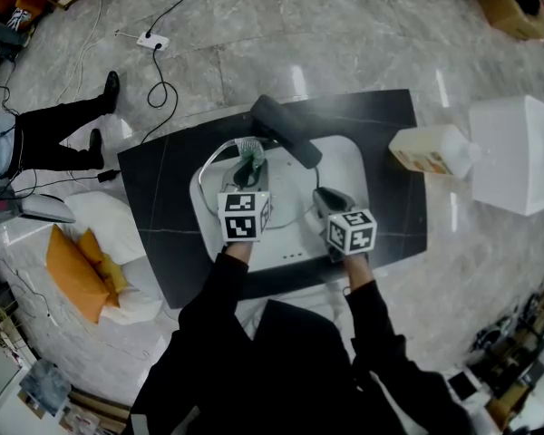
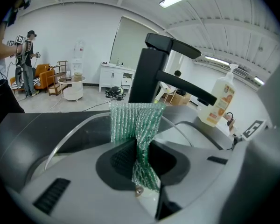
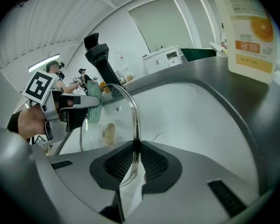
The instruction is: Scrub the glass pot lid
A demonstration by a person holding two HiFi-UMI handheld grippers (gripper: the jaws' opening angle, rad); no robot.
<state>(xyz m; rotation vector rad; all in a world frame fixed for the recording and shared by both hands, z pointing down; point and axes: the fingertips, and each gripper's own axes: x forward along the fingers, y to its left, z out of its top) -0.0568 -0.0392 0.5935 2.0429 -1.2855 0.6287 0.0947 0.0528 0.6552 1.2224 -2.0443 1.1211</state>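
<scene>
Though right tool (image 3: 135,143) grips it, lid (image 3: 132,111) faint

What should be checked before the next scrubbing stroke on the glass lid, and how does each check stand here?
1. Left gripper shut on the green scrub cloth: ok.
2. Right gripper shut on the rim of the lid: ok.
3. Lid held over the sink: ok.
4. Cloth touching the glass: cannot tell.
5. Soap on the cloth: cannot tell; the soap bottle stands apart on the counter.
6. Faucet clear of both grippers: ok.
</scene>
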